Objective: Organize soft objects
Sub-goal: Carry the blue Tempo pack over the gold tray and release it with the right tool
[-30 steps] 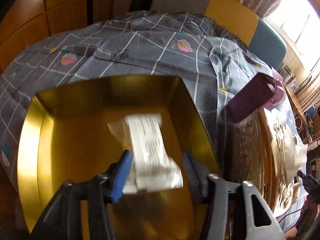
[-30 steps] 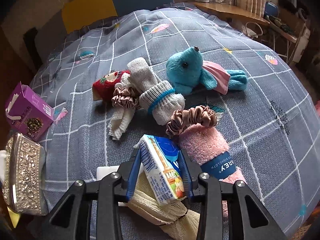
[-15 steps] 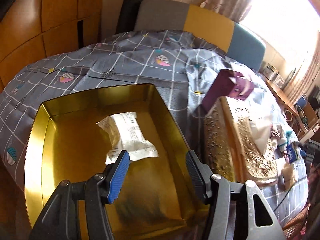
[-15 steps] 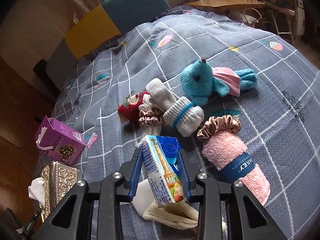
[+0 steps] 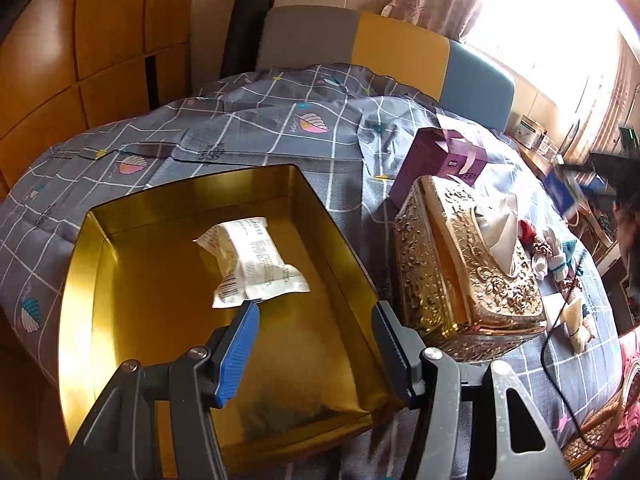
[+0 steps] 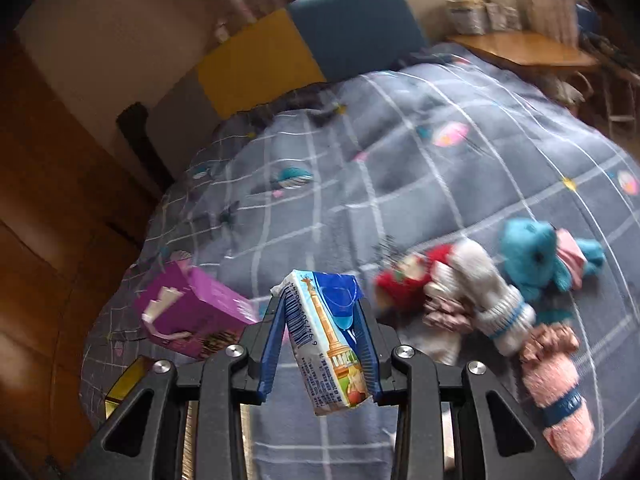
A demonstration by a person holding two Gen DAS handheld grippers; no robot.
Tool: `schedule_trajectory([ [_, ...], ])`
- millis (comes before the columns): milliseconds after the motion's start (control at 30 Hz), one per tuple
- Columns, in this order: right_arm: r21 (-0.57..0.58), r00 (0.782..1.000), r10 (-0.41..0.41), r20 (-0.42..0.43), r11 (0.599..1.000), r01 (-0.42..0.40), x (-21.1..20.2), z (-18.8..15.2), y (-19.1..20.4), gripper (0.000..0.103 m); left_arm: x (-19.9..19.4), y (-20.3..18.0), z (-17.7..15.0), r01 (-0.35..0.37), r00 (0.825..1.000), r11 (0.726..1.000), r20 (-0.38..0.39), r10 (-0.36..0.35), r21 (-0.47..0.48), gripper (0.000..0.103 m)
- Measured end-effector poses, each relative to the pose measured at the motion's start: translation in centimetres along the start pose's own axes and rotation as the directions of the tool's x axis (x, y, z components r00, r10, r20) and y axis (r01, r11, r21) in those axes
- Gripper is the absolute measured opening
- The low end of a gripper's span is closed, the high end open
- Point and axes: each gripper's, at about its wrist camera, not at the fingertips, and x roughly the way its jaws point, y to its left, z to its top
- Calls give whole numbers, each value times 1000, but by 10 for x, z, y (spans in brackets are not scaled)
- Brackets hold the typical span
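My left gripper (image 5: 316, 312) is open and empty above the near side of a gold tin (image 5: 80, 280) on the bed. A white snack packet (image 5: 252, 260) lies loose on the tin's floor. My right gripper (image 6: 320, 312) is shut on a small blue-and-white drink carton (image 6: 328, 340), held up above the bed. Below it to the right lie a blue plush toy (image 6: 532, 252), a grey-white sock (image 6: 484, 292), a red knitted item (image 6: 412, 272), scrunchies and a pink sock (image 6: 560, 392).
An ornate gold tissue box (image 5: 460, 264) stands right of the tin, with a purple carton (image 5: 440, 160) behind it; the carton also shows in the right wrist view (image 6: 192, 312). Grey checked bedspread (image 6: 360, 152), wooden wardrobe at left, a desk at far right.
My left gripper opened, dropped the white packet into the gold tin and drew back. My right gripper lifted the drink carton off the bed and swung left toward the purple carton.
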Motion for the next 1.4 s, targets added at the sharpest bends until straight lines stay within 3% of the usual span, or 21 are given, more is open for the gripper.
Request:
schedule_trajectory([
  [233,-176,980,193,-41,964,-198,12,4,123,35,-9,30,-2,-48,998,997,24,50,-55,59],
  [333,-296,949,287,-131,902,-314,13,-27,183,35,-11,49,-4,-88,995,991,28,91,-102,59],
  [433,-399,917,323,-232,829,-393,13,-75,230,35,-13,68,-6,-120,992,981,29,126,-151,59],
  [567,-453,867,328,-376,751,-481,28,-143,269,35,-17,85,-7,-142,988,971,39,152,-195,59],
  [633,-474,855,300,-422,731,-491,37,-173,281,36,-20,89,-7,-139,987,969,45,151,-206,59],
  [767,-496,852,228,-471,730,-470,56,-212,288,41,-23,91,-10,-144,986,968,58,159,-204,59],
  [833,-466,841,232,-488,746,-476,58,-217,281,55,-24,90,-11,-149,985,967,60,165,-207,59],
  [967,-474,861,246,-445,751,-460,44,-220,267,59,-26,82,-11,-171,980,968,69,186,-183,59],
  [1033,-493,880,249,-404,752,-438,35,-219,264,62,-28,79,-11,-171,980,970,75,186,-171,59],
  [1233,-564,944,219,-248,759,-324,7,-211,247,65,-32,66,-9,-153,982,979,91,166,-134,59],
  [1400,-581,973,191,-129,781,-230,-16,-199,222,71,-38,55,-7,-133,984,986,102,144,-104,59],
])
